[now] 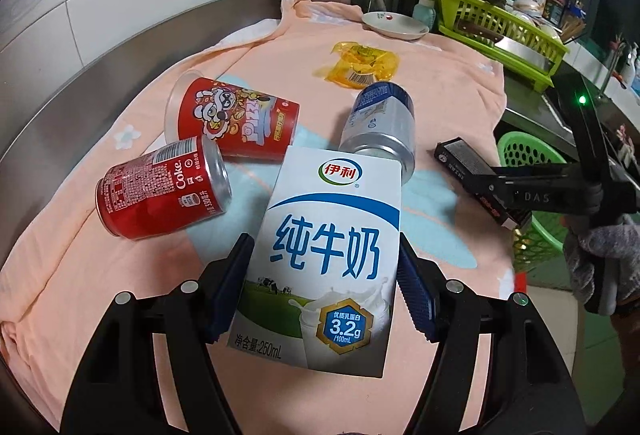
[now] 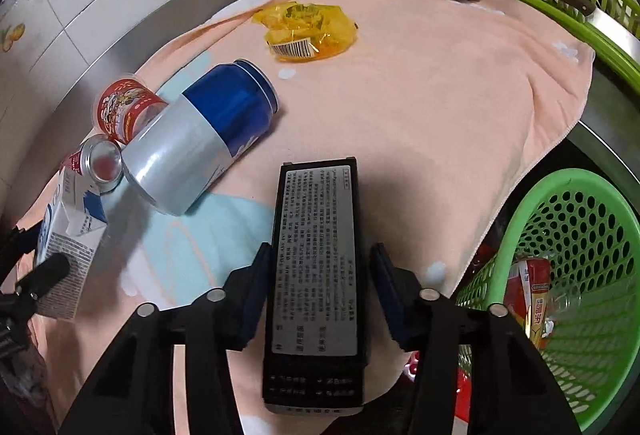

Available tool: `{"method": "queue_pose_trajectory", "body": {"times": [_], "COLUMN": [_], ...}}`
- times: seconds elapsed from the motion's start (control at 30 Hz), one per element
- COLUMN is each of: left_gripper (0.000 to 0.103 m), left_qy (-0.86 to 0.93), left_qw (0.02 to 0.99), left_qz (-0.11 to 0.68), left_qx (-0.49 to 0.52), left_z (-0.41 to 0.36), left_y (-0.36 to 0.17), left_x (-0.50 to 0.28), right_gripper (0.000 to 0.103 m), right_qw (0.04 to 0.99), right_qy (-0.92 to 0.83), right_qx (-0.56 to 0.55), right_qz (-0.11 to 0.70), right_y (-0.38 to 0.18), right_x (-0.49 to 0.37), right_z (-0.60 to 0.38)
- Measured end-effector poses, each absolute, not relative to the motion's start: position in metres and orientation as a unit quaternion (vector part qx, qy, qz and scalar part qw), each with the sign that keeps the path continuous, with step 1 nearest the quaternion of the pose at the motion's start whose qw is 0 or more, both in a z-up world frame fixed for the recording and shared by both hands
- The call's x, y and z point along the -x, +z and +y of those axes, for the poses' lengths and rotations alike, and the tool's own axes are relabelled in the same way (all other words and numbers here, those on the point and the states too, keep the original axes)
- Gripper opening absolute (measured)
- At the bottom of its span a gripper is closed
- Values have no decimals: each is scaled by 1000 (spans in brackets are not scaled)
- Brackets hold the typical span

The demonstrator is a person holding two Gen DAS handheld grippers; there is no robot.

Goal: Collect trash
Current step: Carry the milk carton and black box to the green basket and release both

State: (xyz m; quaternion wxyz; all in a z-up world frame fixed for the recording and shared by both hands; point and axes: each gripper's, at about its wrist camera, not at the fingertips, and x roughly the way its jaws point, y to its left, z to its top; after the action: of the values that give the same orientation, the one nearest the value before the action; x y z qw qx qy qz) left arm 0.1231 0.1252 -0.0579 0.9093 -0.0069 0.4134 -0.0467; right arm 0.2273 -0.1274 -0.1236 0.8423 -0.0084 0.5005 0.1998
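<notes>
Lying on a peach towel [image 1: 432, 59] spread over the steel counter, the trash sat in a loose cluster. The left gripper [image 1: 326, 271] had its blue pads against both sides of a white Yili milk carton [image 1: 324, 235], clamped on it. Just behind the carton lay a red Coke can [image 1: 160, 191] on its side, a red snack cup [image 1: 236, 123] tipped over, and a blue-and-silver can [image 1: 380, 123] touching the carton's far corner. A crumpled yellow wrapper [image 1: 360, 67] lay farther back, apart from the cans, near a white plate [image 1: 394, 25].

The right gripper [image 2: 318, 299] straddled a black box [image 2: 316, 275] printed with small text; its left pad touched the box, while a slight gap showed at the right pad, so whether it gripped could not be told. A green perforated basket [image 2: 576, 275] stood beside the counter edge, to the right of that gripper, with a red-and-yellow package [image 2: 530, 299] inside.
</notes>
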Motion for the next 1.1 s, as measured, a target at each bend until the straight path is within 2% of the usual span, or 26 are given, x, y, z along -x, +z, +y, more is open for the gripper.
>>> {"method": "queue_pose_trajectory", "body": {"times": [0.2, 0.4, 0.63, 0.87, 1.0, 1.1], "left_gripper": [68, 68, 68, 68, 68, 68], "left_qy": [-58, -100, -156, -203, -224, -235], "left_qw": [914, 915, 908, 893, 884, 877], "left_qz": [402, 392, 389, 400, 410, 418], "left_qx": [15, 9, -8, -18, -28, -35], "left_z": [118, 83, 12, -64, -106, -132], "left_y": [-49, -35, -30, -40, -49, -58], "left_x": [-119, -125, -144, -170, -183, -191], "right_gripper": [45, 45, 45, 46, 54, 55], "right_qw": [859, 870, 862, 858, 861, 867], "right_qy": [196, 114, 38, 17, 23, 26], "right_qx": [-37, -52, -66, -67, -78, -79], "right_qz": [471, 476, 500, 508, 502, 492], "right_y": [-104, -108, -137, -157, -157, -152], "right_x": [-214, -210, -215, -217, -215, -212], "right_z": [-161, -250, -342, -381, -392, -398]}}
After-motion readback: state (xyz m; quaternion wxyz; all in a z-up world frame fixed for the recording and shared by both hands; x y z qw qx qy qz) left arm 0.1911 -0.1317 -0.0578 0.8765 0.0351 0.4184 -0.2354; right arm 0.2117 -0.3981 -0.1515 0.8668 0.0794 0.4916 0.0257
